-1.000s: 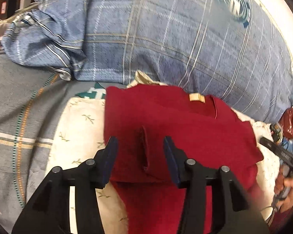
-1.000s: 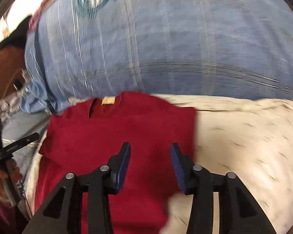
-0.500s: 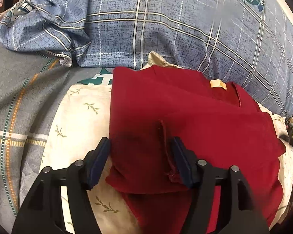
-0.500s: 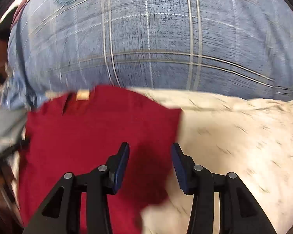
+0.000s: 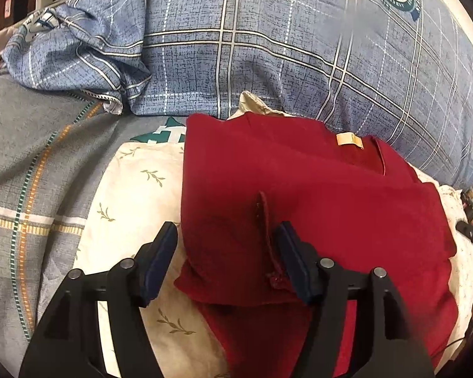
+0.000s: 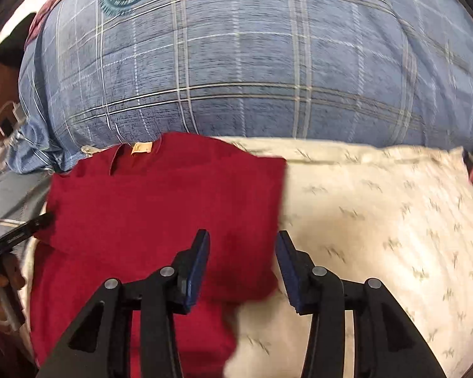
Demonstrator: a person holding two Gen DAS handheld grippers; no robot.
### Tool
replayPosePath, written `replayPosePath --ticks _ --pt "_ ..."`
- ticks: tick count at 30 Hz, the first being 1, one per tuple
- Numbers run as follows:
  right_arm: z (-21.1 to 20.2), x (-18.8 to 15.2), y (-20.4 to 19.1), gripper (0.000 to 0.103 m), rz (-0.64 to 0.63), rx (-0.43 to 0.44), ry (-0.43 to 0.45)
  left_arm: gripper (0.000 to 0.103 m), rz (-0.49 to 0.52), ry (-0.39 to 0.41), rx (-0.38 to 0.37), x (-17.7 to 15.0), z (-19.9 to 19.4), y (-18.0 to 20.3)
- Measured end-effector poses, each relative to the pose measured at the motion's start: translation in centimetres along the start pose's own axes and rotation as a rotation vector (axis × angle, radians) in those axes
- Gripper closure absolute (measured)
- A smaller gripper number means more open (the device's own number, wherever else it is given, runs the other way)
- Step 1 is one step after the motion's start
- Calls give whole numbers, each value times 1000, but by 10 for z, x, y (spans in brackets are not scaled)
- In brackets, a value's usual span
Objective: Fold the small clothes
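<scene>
The left gripper [image 5: 227, 264] stands with jaws wide apart around a folded sleeve edge of the red shirt [image 5: 315, 195], which lies on a cream pillow [image 5: 132, 195].

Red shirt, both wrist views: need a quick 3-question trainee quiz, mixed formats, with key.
1. True or false: the left gripper is clamped shut on the red shirt.
2. Multiple choice: the red shirt lies on A) a cream leaf-print pillow, B) a bare wooden table, C) a green plastic crate.
3. Fill in: the tan label sits at the shirt's ____.

Key
1. False. Its jaws stand open, with the shirt's folded left edge between them.
2. A. The blue plaid bedding lies behind it.
3. Neckline. The right gripper, also open, is over the shirt's right edge.
</scene>
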State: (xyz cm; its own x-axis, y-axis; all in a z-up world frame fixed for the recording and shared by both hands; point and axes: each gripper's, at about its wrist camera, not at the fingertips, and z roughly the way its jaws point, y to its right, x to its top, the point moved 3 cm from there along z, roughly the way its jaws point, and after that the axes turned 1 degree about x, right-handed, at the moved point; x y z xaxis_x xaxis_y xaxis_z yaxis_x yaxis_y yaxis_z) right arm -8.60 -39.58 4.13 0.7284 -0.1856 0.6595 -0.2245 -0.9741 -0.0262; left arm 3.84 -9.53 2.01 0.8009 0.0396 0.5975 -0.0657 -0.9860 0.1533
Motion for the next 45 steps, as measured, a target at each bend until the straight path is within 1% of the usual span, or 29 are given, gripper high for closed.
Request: replayPosePath --ticks 2,7,9,10,12,15,17,19,21,22,23,24,26,28,31,33,34,35,36,38,40,41,42,43,44,45 --pt "10 5 -7 61 -16 -22 -3 38 2 -4 3 -1 2 0" --pt "51 7 -8 63 5 -56 -71 34 7 -3 11 -1 6 -1" --pt "64 8 -3 62 32 -41 -85 33 9 -4 15 -2 7 0" --pt "62 7 5 62 53 -31 -73 33 11 -4 17 -2 8 0" --pt "63 10 9 62 75 -23 -75 33 14 -1 22 -2 8 1" --pt "55 9 12 61 93 -27 -74 33 21 0 24 -2 8 1" --pt "40 3 12 58 99 -20 -56 32 22 0 24 -3 8 1" --pt "19 -7 11 58 90 -5 -34 32 21 2 24 -3 8 1" --pt "10 -19 13 58 79 -21 -29 32 22 4 27 -3 8 1" --pt "10 -26 14 58 78 -34 -39 31 24 5 29 -4 8 1" --pt "9 -36 20 58 75 -54 -74 31 26 7 31 -4 8 1" --pt "15 -43 23 57 73 -57 -96 31 28 9 33 -4 8 1" --pt "15 -44 27 56 104 -22 -64 31 36 17 38 -5 7 2" --pt "9 -44 30 56 141 -2 -62 31 36 23 34 -6 6 1" --pt "-6 -47 32 55 143 12 -36 31 9 9 13 -7 3 -2" --pt "-15 -51 33 50 145 20 -28 31 -8 -1 -5 -8 0 -4" --pt "-17 -49 33 44 151 23 -26 31 -16 -2 -11 -8 -4 -5" --pt "-22 -49 35 41 162 34 -20 31 -20 -1 -15 -9 -7 -6" --pt "-24 -49 35 40 172 53 -12 31 -24 2 -18 -10 -11 -6" --pt "-25 -48 35 35 190 77 0 30 -26 3 -18 -13 -17 -7" --pt "-14 -45 32 35 203 94 -14 30 -24 -6 -13 -19 -24 -7" --pt "-4 -44 30 41 207 106 -30 30 -21 -12 -11 -22 -26 -7" --pt "5 -44 30 52 219 118 -51 30 -18 -18 -11 -26 -29 -8" --pt "11 -44 31 74 230 118 -71 30 -15 -24 -15 -31 -33 -9" --pt "12 -45 32 79 217 90 -69 30 -14 -30 -19 -35 -37 -11" --pt "8 -45 31 82 192 84 -49 30 -18 -34 -25 -41 -42 -13"
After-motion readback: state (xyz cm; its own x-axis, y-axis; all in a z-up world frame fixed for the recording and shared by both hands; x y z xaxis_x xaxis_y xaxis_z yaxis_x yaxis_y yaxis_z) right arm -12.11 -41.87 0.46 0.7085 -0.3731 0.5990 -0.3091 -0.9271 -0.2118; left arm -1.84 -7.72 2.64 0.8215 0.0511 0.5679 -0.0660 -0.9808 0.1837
